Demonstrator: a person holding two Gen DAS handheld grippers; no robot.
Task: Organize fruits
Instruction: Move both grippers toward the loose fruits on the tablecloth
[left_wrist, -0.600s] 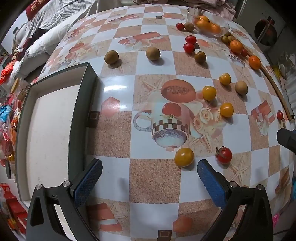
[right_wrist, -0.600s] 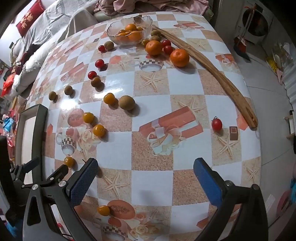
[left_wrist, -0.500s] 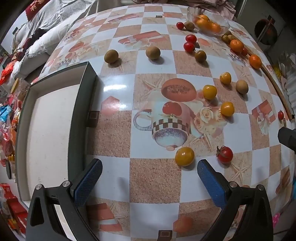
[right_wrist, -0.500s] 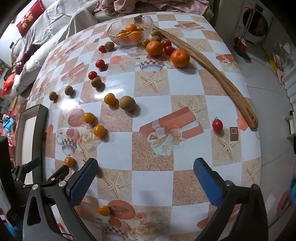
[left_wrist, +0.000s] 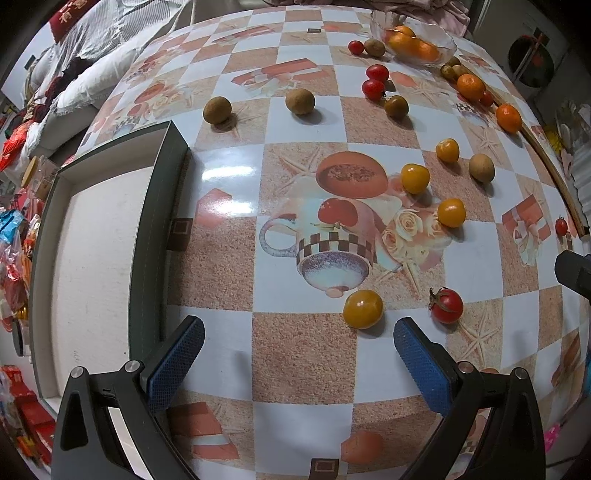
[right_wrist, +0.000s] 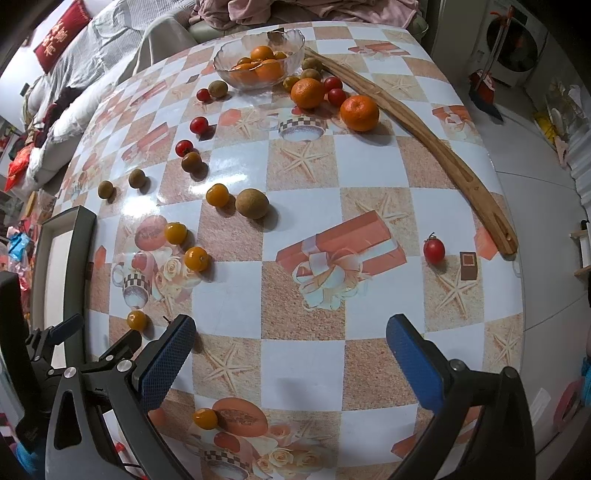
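Many small fruits lie scattered on a round table with a checked cloth. My left gripper is open and empty. Just ahead of it lie a yellow tomato and a red tomato. An empty dark-rimmed white tray sits at its left. My right gripper is open and empty above the cloth. A lone red tomato lies ahead to its right. A glass bowl holding oranges stands at the far side. Two oranges lie near it.
A long curved wooden stick lies along the table's right edge. Brown round fruits and more yellow tomatoes dot the middle. A sofa with cushions is behind the table. The left gripper's body shows in the right wrist view.
The left gripper has edged slightly forward towards the yellow tomato. The right gripper has barely moved. Both stay open.
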